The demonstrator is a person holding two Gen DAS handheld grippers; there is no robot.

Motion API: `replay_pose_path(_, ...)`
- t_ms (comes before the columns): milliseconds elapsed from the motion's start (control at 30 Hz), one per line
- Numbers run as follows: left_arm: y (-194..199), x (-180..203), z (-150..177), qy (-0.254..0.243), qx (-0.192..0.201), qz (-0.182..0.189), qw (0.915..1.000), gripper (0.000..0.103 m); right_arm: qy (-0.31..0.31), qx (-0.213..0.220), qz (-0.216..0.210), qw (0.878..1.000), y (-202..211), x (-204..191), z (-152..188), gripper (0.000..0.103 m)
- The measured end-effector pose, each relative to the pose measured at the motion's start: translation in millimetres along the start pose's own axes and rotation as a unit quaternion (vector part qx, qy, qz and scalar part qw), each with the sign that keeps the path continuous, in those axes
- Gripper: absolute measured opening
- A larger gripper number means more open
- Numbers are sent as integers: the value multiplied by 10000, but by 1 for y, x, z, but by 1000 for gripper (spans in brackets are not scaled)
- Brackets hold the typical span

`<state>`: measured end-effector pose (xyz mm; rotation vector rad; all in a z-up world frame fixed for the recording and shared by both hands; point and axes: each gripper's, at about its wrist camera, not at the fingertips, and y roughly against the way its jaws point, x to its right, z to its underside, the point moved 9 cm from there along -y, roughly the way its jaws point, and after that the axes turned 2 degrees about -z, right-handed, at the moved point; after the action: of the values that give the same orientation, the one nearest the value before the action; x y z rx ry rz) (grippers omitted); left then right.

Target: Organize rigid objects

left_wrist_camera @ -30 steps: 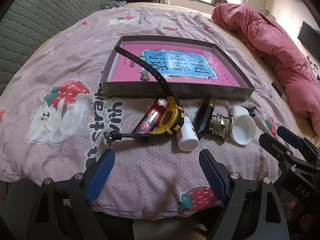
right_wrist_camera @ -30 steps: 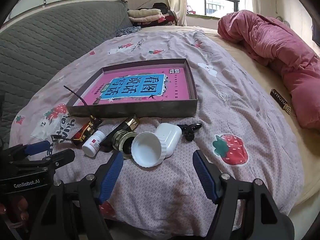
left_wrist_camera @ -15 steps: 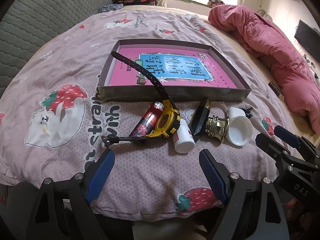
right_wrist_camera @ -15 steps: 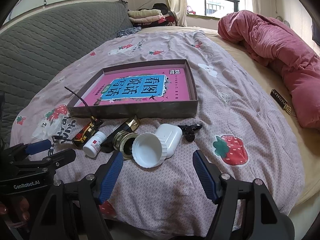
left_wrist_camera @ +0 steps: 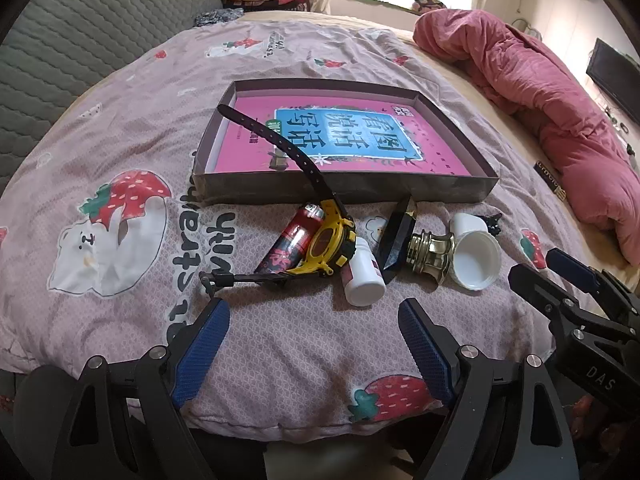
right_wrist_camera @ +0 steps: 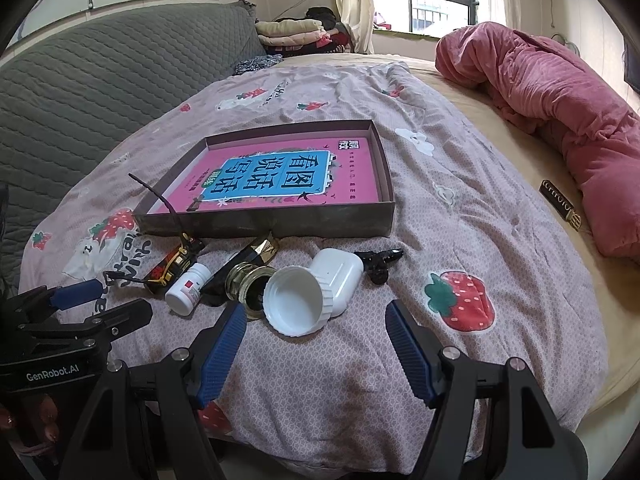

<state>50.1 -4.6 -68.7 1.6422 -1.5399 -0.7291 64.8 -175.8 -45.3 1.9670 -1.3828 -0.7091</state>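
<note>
A shallow brown box (left_wrist_camera: 444, 189) (right_wrist_camera: 288, 224) with a pink book (left_wrist_camera: 344, 140) inside lies on the bed. In front of it sit a yellow watch (left_wrist_camera: 330, 240) with a black strap, a red tube (left_wrist_camera: 290, 240), a small white pill bottle (left_wrist_camera: 362, 276) (right_wrist_camera: 188, 288), a black-and-gold bottle (left_wrist_camera: 396, 240), a brass cap (left_wrist_camera: 430, 250), a white lid (left_wrist_camera: 476, 258) (right_wrist_camera: 298, 306), a white case (right_wrist_camera: 336, 276) and a small black clip (right_wrist_camera: 380, 262). My left gripper (left_wrist_camera: 314, 344) is open just short of the watch. My right gripper (right_wrist_camera: 314, 350) is open before the white lid.
A crumpled pink duvet (left_wrist_camera: 540, 100) (right_wrist_camera: 560, 100) lies along the right side. A grey quilted headboard (right_wrist_camera: 80, 92) runs on the left, with folded clothes (right_wrist_camera: 292, 32) at the far end. A small dark label (right_wrist_camera: 560, 204) lies beside the duvet. The strawberry-print cover (left_wrist_camera: 120, 140) spreads around the box.
The left wrist view has drawn back and tilted up a little, so the objects sit lower and smaller. The right view barely shifts. Both grippers stay open and nothing on the bed moved.
</note>
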Motion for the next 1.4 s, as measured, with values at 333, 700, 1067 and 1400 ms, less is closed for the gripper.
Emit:
replay_pose_path(333, 1, 4, 0, -76, 63, 21, 9999, 87, -3, 16, 2, 10000, 0, 1, 0, 71)
replay_pose_path(700, 0, 3, 0, -88, 74, 32, 9999, 87, -29, 4, 15, 10000, -6, -1, -1, 71)
replay_pose_path(1067, -6, -9, -1, 127, -45, 176, 9998, 87, -57, -18, -6, 10000, -2, 4, 1, 71)
replay_pose_path(1400, -10, -9, -16, -244, 45, -30, 9997, 87, -126, -86, -69, 9999, -6, 4, 4, 71)
